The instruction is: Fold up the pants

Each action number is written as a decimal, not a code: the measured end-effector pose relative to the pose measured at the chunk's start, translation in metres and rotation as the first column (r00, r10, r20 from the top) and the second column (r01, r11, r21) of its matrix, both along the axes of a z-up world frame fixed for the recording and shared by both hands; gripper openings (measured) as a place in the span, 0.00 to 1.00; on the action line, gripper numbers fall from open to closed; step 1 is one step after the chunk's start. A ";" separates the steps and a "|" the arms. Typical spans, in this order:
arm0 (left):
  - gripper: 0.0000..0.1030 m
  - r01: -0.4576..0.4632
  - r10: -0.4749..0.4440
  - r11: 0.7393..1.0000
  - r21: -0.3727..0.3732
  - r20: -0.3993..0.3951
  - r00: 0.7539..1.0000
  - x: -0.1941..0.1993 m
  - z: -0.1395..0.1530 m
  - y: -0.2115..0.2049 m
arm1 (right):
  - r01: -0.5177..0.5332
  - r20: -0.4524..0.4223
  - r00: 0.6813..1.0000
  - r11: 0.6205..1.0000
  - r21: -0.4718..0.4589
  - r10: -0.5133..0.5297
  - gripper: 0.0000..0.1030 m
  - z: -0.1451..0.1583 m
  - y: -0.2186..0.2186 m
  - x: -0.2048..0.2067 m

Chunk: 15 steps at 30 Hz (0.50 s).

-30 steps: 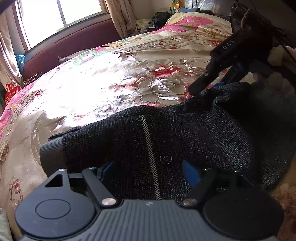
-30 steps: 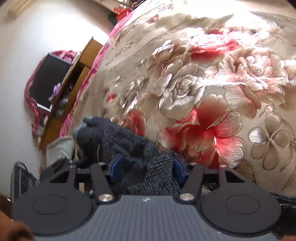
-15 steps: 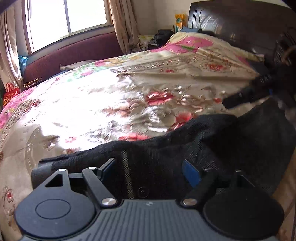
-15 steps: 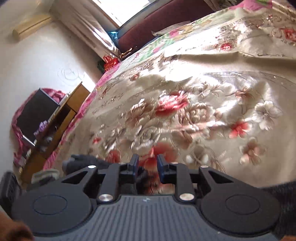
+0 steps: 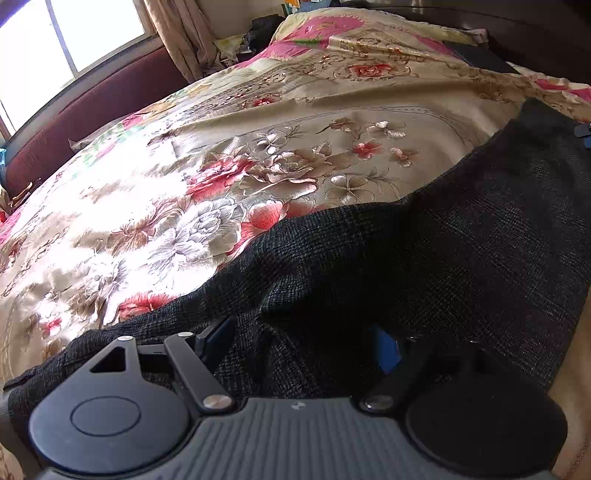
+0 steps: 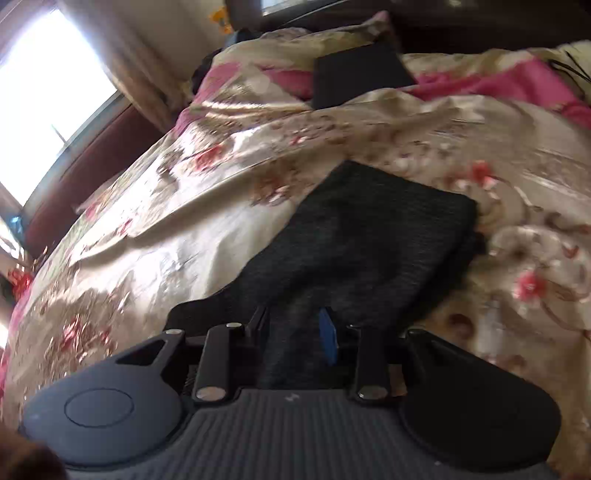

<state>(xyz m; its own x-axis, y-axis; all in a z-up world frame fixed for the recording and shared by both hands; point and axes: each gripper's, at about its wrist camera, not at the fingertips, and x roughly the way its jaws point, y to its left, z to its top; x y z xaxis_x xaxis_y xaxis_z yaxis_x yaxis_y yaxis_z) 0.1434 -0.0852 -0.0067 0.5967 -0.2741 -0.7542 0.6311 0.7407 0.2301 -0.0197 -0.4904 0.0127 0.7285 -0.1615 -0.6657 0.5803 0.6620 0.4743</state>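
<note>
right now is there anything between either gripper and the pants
Nothing visible. The dark pants already lie between the fingers of the left gripper, and in the right wrist view the same fabric sits between the fingers of the right gripper. Only the floral bedspread surrounds them.

bed: floral bedspread [image 5: 258, 177] | window [image 5: 74, 37]: bright daylight | headboard [image 6: 461, 22]: dark, possibly wood

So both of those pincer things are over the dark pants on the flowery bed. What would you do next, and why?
Probably close the left hand-held gripper on the pants. Its fingers stand apart with dark cloth bunched between them, so it holds nothing. The right hand-held gripper also looks open over the cloth. The pants lie rumpled on the bedspread, so a firm hold seems needed before folding.
</note>
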 end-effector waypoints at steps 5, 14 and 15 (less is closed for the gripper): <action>0.88 0.039 -0.041 0.997 0.069 0.017 0.999 -0.009 0.005 -0.031 | 0.124 0.061 0.989 0.985 0.121 -0.132 0.19 -0.017 -0.028 -0.038; 0.88 0.011 -0.016 0.992 0.122 0.042 0.999 -0.016 0.006 -0.040 | 0.176 0.117 0.975 0.976 0.128 -0.191 0.29 -0.018 -0.030 -0.043; 0.88 0.013 -0.019 0.992 0.127 0.047 0.999 -0.017 0.006 -0.039 | 0.163 0.110 0.978 0.981 0.109 -0.175 0.26 -0.017 -0.027 -0.042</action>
